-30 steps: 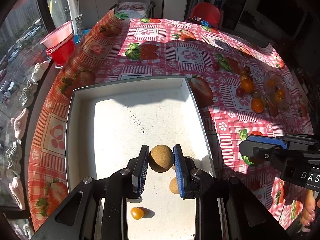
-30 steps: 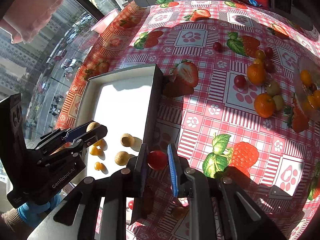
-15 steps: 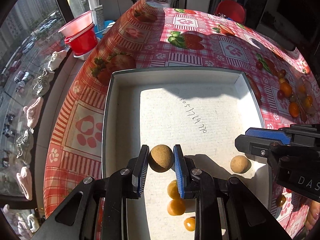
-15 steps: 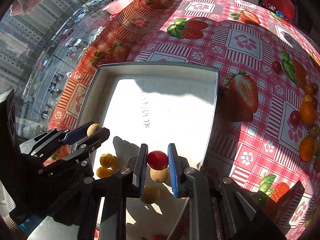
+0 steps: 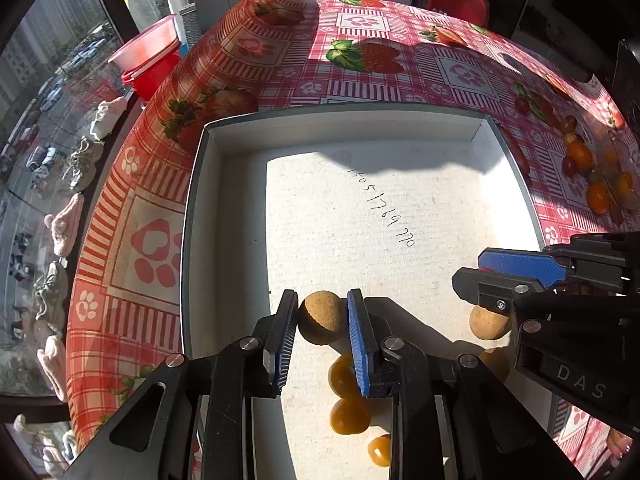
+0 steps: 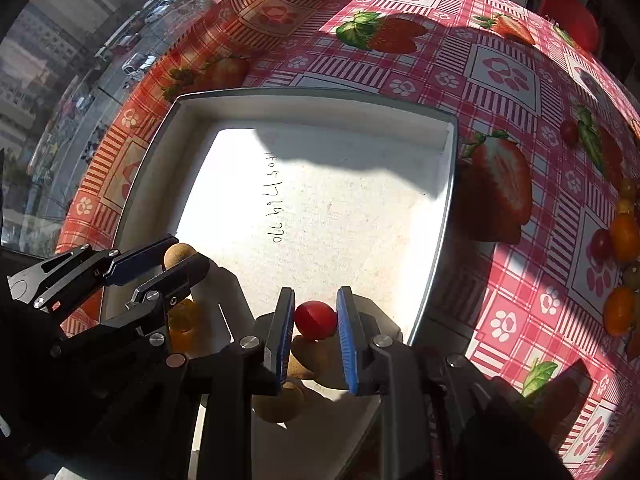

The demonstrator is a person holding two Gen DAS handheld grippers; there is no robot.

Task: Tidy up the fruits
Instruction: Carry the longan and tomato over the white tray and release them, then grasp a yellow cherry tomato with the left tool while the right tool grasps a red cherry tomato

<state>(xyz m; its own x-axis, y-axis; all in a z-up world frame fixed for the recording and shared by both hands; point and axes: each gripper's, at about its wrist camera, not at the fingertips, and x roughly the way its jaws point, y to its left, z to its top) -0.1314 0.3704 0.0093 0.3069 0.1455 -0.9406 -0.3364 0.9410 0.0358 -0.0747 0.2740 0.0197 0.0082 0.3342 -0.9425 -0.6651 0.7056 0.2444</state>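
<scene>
Left gripper (image 5: pixel 322 317) fingers clamped on a brown round fruit (image 5: pixel 321 317), right gripper (image 6: pixel 316 320) fingers clamped on a red cherry tomato (image 6: pixel 315 319), both over the white tray (image 5: pixel 192 216) on the checked tabletop (image 5: pixel 400 68), yellow fruits (image 5: pixel 349 416) lying inside.

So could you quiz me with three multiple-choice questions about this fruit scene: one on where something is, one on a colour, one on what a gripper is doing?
1. Where do the loose oranges lie?
A. on the tablecloth outside the tray
B. inside the tray
C. in the red bowl

2. What colour is the small fruit in the right gripper?
A. green
B. red
C. purple

3. What is the left gripper doing?
A. hanging wide open and empty
B. resting on the tablecloth
C. gripping a round tan fruit over the white tray

Answers: 1 A, they sit on the checked cloth right of the tray. 2 B, the red cherry tomato shows between the blue pads. 3 C, both pads press the tan fruit's sides.
</scene>
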